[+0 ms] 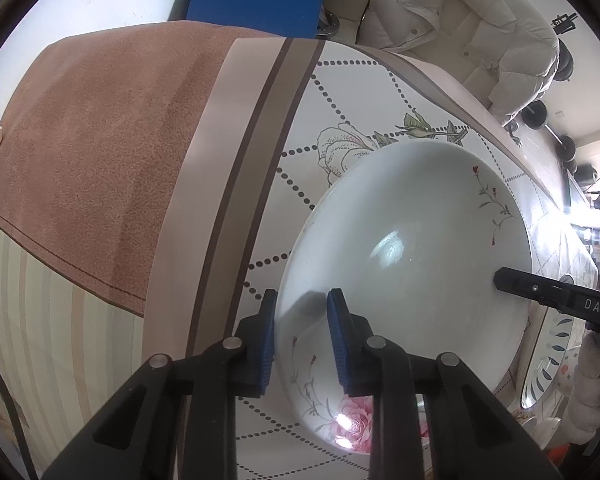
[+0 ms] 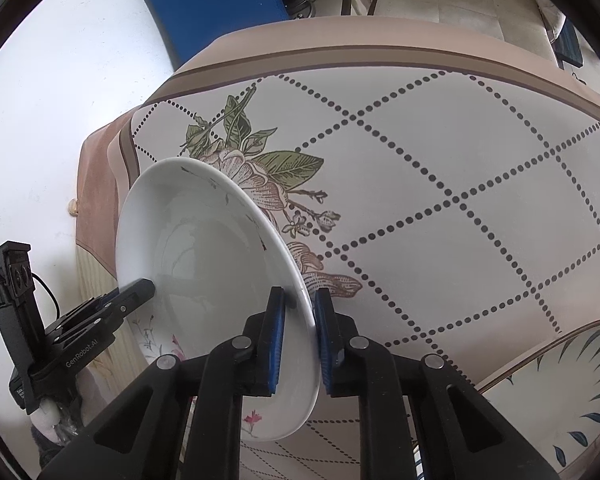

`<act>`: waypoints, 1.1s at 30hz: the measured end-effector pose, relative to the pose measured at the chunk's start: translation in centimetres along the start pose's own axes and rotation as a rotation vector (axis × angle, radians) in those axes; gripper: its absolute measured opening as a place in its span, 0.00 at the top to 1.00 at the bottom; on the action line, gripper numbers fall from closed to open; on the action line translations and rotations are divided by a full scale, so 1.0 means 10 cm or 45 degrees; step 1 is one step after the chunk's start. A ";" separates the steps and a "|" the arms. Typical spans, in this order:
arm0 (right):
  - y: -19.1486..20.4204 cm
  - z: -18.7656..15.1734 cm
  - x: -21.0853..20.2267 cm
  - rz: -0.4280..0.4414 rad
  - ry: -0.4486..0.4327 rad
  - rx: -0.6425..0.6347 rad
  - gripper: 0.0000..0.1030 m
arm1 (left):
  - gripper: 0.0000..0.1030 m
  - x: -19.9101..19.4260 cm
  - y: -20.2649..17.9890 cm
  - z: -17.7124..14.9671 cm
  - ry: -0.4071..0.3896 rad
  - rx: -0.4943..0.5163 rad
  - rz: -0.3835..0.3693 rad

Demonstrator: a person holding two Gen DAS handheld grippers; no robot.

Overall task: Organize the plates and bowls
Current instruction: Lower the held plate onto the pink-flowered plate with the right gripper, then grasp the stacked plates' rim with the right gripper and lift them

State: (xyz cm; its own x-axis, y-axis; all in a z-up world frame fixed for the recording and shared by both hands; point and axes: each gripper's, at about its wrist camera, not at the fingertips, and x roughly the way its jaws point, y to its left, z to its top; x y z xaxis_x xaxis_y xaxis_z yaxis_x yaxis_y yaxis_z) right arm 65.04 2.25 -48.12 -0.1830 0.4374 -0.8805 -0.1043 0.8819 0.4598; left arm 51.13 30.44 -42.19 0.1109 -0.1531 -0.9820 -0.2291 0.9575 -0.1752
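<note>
A white bowl with pink flowers painted inside sits on the desk, over the dotted-diamond cloth, and both grippers have it by the rim on opposite sides. In the left wrist view the left gripper straddles the near rim, one blue pad outside and one inside, jaws closed on it; the right gripper shows there only as a black fingertip at the bowl's far edge, with a gloved hand behind it. The right wrist view gives the other side — the right gripper clamps the rim between its blue pads, and the left gripper appears whole, tip on the opposite rim. Only the left view shows a pale puffy jacket beyond the desk; a leaf-patterned plate lies just beside the bowl, clearest in the right view.
</note>
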 end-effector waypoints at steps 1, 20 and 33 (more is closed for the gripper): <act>-0.01 -0.02 -0.01 0.001 0.002 0.001 0.83 | 0.79 -0.01 -0.01 -0.02 -0.005 0.004 0.004; -0.22 -0.52 -0.47 0.065 -0.052 0.026 0.83 | 0.79 -0.41 -0.36 -0.23 -0.093 0.083 -0.034; -0.64 -1.38 -1.25 0.068 -0.137 0.076 0.83 | 0.79 -0.76 -1.09 -0.73 -0.120 0.227 -0.098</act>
State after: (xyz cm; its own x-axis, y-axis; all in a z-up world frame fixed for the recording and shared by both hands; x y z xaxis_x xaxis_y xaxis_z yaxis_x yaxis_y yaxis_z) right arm 54.50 -11.33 -38.43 -0.0805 0.4975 -0.8637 -0.0383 0.8644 0.5014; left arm 45.74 19.39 -33.36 0.2136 -0.2123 -0.9536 -0.0429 0.9731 -0.2262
